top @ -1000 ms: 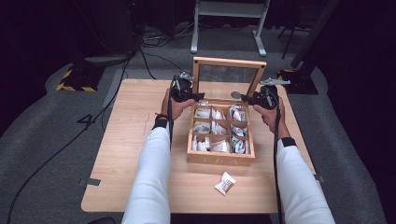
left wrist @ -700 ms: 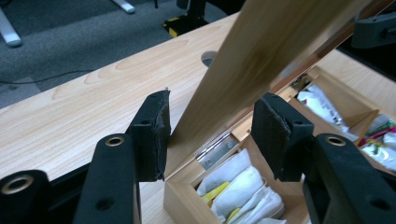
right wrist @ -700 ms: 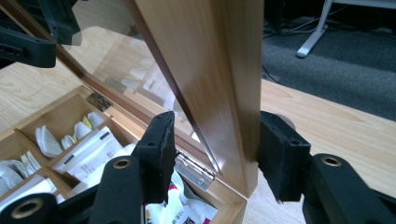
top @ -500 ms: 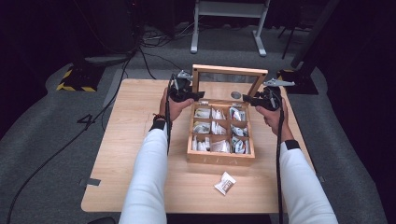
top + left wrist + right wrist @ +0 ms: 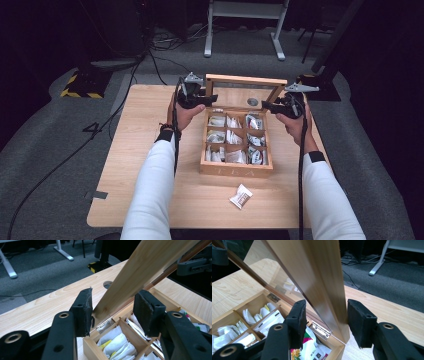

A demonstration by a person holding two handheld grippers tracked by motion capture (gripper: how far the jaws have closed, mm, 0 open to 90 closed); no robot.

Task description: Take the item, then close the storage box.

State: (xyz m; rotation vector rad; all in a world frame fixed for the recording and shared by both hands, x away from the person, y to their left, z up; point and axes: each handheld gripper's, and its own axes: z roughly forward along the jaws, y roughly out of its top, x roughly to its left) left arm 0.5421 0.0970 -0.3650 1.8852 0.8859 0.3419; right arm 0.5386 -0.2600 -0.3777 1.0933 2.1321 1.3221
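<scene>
Two grippers work one wooden box [image 5: 236,169] that stands on the table [image 5: 145,130] toward its right edge, its single glass-paned lid [image 5: 245,81] raised upright along the box's far edge. The left gripper [image 5: 199,101] sits at the lid's left frame post, its jaws having just closed a little around that post: one pad touches the wood, the other stands clear, so nothing is clamped. The right gripper [image 5: 274,106] straddles the right frame post, one pad against the wood, a gap at the other. Nine compartments in three rows hold tea bags [image 5: 235,136]. One loose sachet [image 5: 241,196] lies near the table's front edge.
</scene>
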